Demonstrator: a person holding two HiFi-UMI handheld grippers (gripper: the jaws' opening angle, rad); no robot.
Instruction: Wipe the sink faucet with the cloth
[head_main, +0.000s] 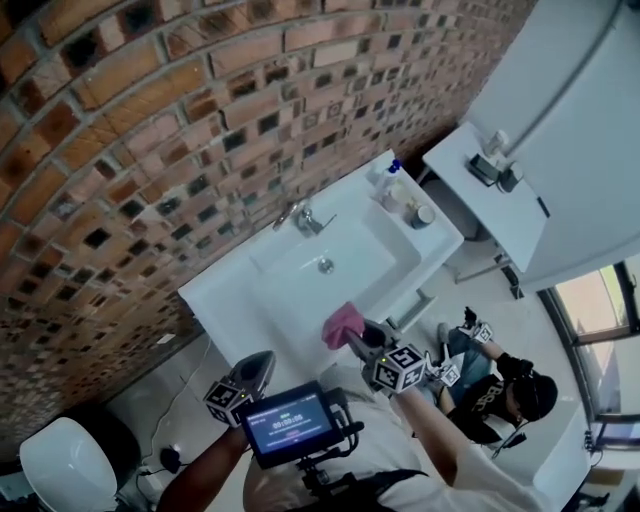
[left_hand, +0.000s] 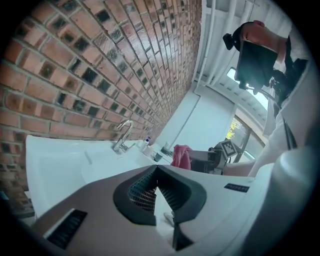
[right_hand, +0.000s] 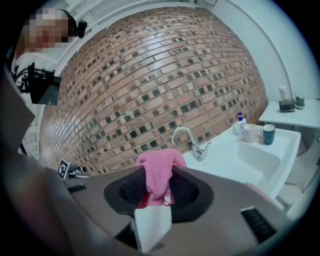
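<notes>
A chrome faucet (head_main: 305, 218) stands at the back of the white sink (head_main: 225, 285), against the brick wall. My right gripper (head_main: 354, 336) hovers over the sink's front edge, shut on a pink cloth (head_main: 342, 325). In the right gripper view the cloth (right_hand: 158, 172) bulges up between the jaws, with the faucet (right_hand: 190, 140) beyond it to the right. My left gripper (head_main: 262, 362) hangs lower left of the sink's front, jaws shut and holding nothing. Its own view shows the faucet (left_hand: 122, 136) far ahead and the cloth (left_hand: 181, 156) to the right.
A soap bottle (right_hand: 240, 122) and two cups (right_hand: 268, 134) sit on the sink's right corner. A white shelf (head_main: 480, 195) with small items stands beyond. Another person (head_main: 500, 390) crouches at the right; a toilet (head_main: 65, 465) is at lower left.
</notes>
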